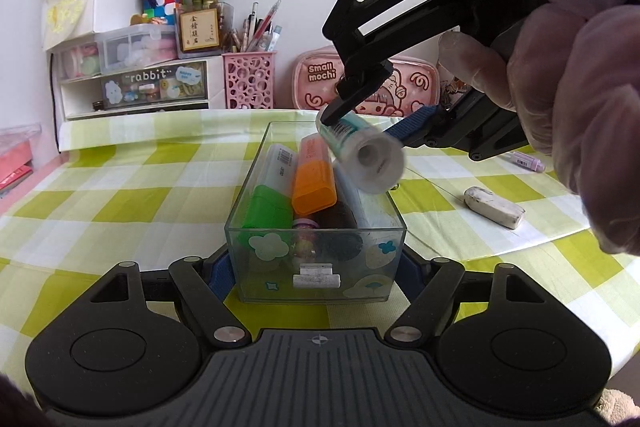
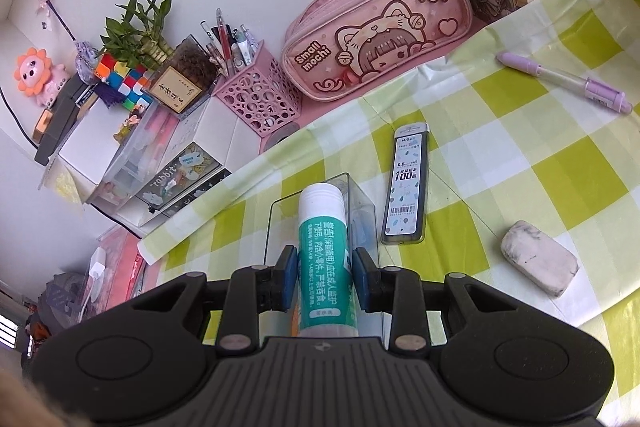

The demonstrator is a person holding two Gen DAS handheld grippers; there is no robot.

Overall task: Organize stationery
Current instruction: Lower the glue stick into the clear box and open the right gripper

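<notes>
Left wrist view: left gripper (image 1: 316,267) clamped across the near end of the clear box (image 1: 248,179), one blue pad against each side wall, pinning it to the checked tablecloth (image 1: 120,195). Inside already, lying lengthwise: an orange highlighter (image 1: 314,183), a green one (image 1: 268,211) and a few darker pieces. Above the box's right side, right gripper (image 1: 362,129) in a gloved hand (image 1: 580,87), closed on the glue stick (image 1: 360,151), white end towards the lens, tilted and somewhat blurred, not yet down among the pens. Out on the cloth to the right, an eraser (image 1: 496,207) and beyond it a purple pen (image 1: 528,161).

To do this well: line the tube up with the box's long axis, aim for the free strip along the right wall, lower until it rests on what lies beneath, and only then let go. Keep the left clamp firm so a nudge against the thin wall cannot slide the box.

Right wrist view: same tube from behind, teal label running straight out between the two blue pads, which appear to touch it on either side, white cap over the box's far end. Shown only here: a lead refill case (image 2: 404,187) flat on the cloth just beside the box, and a pink pencil case (image 2: 380,27) in full at the wall. Hidden here, though plain from the left: the box's contents and the gap left for the tube, so judge depth from the left view
</notes>
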